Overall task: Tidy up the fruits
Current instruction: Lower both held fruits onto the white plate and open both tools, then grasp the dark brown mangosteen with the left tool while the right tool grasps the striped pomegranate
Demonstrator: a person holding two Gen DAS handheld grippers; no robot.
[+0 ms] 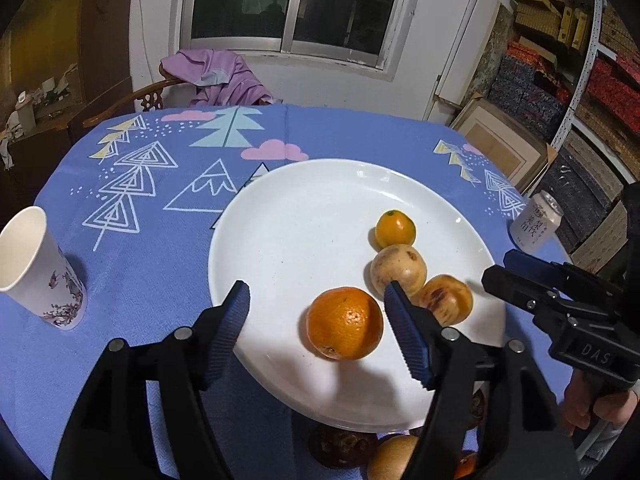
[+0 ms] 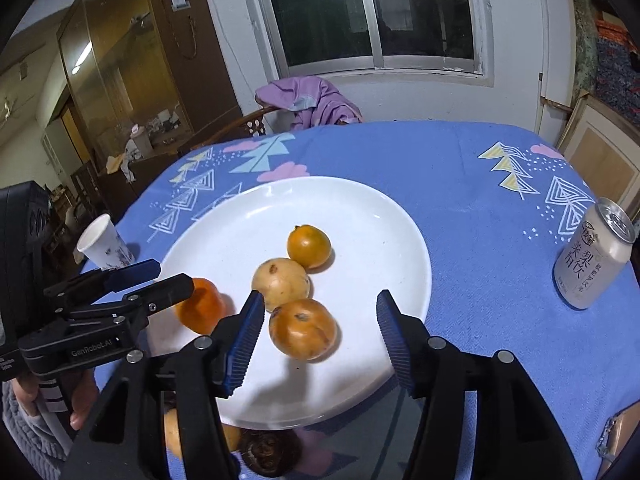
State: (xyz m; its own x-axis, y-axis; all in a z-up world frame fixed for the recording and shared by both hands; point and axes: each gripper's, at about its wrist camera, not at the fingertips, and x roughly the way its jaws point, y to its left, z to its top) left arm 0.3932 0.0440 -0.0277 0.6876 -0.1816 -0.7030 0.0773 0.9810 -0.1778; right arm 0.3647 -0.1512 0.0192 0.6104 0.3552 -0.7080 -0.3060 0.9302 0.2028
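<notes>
— Both grippers are open, gripping nothing: left gripper (image 1: 316,300) astride the orange (image 1: 344,323), right gripper (image 2: 320,312) around a speckled brown fruit (image 2: 303,329), all on the white plate (image 2: 360,216).

— Round fruit; one nudged pad probably rolls it into its neighbours.

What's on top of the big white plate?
Four fruits sit on the plate: a big orange, a small orange one, a pale spotted one and a brownish one. More fruit lies partly hidden beside its near rim.
</notes>
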